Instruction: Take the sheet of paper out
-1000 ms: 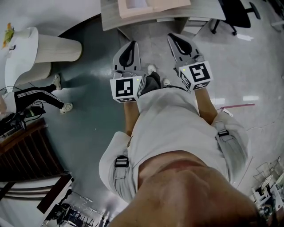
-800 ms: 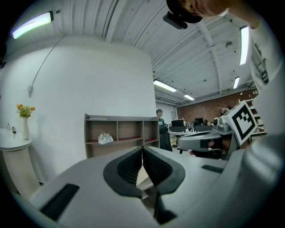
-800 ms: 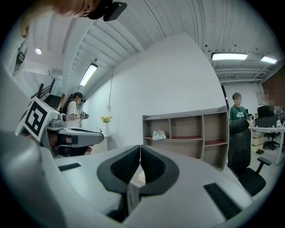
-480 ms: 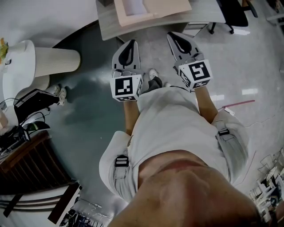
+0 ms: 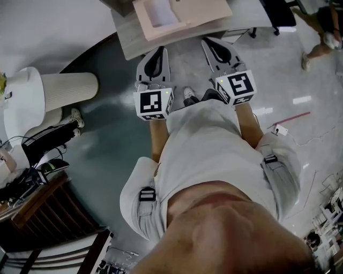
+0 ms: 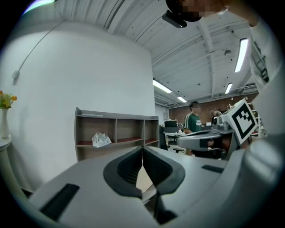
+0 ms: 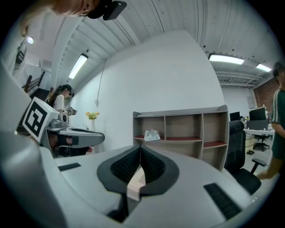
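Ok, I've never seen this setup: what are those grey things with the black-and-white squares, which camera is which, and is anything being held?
There is no robot here. A person holds a handheld gripper in each hand. The top-down picture comes from a camera on the person's head. It shows the left gripper and right gripper pointing away towards a grey desk. The marker cubes are part of the grippers.

The other two pictures come from a camera riding on each gripper, looking along its jaws. In both, the jaws are together with nothing between them, so nothing is held.

On the desk lies a pale flat box with something white in it, too small to identify. Ahead, the gripper views show a shelf unit.
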Demonstrator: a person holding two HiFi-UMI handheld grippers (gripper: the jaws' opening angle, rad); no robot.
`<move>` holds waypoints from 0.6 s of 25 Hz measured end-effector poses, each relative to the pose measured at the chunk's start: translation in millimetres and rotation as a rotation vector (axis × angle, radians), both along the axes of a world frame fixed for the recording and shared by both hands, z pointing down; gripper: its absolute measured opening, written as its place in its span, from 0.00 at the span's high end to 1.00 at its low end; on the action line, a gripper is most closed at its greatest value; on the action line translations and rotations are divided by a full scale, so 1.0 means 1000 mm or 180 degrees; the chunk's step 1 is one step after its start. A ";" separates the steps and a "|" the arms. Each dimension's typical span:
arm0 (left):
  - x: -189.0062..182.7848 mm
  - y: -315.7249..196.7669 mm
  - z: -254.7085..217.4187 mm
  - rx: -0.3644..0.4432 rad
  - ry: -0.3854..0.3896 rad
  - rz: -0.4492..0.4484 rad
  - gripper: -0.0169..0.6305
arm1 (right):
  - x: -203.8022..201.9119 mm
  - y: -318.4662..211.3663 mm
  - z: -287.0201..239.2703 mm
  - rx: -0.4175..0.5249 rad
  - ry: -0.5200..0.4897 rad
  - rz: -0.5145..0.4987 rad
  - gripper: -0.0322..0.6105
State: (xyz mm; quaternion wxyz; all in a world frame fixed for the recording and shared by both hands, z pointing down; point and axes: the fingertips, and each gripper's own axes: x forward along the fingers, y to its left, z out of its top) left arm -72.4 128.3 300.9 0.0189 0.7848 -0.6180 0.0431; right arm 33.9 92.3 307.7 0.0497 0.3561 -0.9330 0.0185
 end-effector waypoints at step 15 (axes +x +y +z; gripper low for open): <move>-0.023 -0.051 0.004 -0.0062 0.0065 0.0119 0.94 | -0.022 -0.045 0.004 -0.0080 0.0088 0.0108 0.92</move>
